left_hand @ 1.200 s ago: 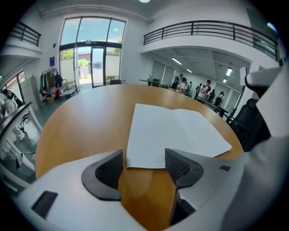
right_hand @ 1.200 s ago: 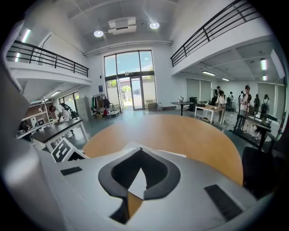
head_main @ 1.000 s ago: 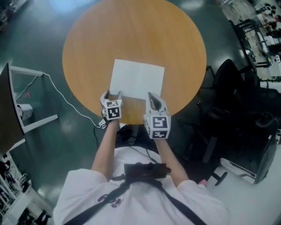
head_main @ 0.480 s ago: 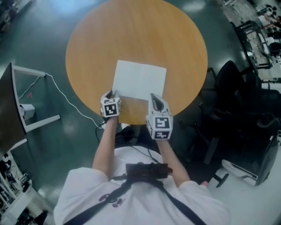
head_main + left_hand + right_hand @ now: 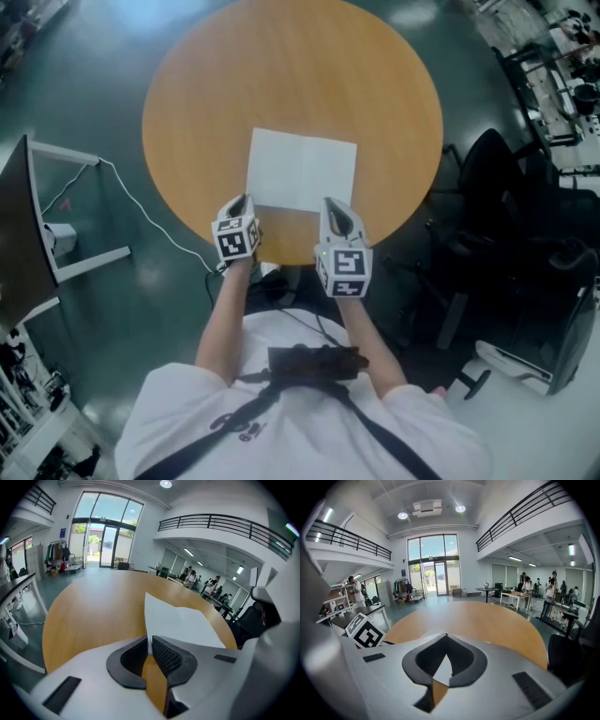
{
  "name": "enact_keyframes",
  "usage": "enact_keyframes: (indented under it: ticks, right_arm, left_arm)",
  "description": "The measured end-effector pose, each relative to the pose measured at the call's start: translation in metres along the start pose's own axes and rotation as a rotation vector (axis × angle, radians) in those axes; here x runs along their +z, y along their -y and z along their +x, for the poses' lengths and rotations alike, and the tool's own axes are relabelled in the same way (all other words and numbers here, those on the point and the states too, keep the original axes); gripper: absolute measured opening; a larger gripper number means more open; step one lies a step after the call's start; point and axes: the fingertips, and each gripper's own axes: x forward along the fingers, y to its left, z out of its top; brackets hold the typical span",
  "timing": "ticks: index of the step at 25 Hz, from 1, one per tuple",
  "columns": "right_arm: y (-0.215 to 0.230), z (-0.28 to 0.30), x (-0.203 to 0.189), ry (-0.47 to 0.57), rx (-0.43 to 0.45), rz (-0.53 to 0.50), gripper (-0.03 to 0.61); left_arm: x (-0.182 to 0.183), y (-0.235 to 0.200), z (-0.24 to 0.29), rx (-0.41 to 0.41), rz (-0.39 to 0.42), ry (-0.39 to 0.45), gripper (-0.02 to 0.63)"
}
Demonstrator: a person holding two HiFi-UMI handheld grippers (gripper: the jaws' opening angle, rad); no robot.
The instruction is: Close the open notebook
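Notebook [image 5: 302,171]: open, two blank white pages facing up, faint centre fold running away from the person. It lies on the near half of the round wooden table [image 5: 291,75], its near edge close to the table's rim. Right page flat. The left page's near corner is lifted off the wood, its outer edge tilted upward.
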Motion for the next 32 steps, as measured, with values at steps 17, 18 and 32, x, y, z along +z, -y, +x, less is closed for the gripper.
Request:
enact_keyframes:
  ticks: [17, 18, 32]
  right_arm:
    - [0.02, -0.018, 0.006, 0.042, -0.066, 0.039, 0.023]
    - [0.023, -0.02, 0.005, 0.042, -0.075, 0.043, 0.021]
    - [0.07, -0.044, -0.009, 0.05, -0.195, 0.097, 0.022]
  left_arm:
    - [0.052, 0.097, -0.053, -0.245, 0.094, 0.118, 0.032]
    - [0.052, 0.104, -0.053, -0.26, 0.103, 0.117, 0.032]
    - [0.032, 0.183, -0.038, -0.422, 0.192, 0.049, 0.029]
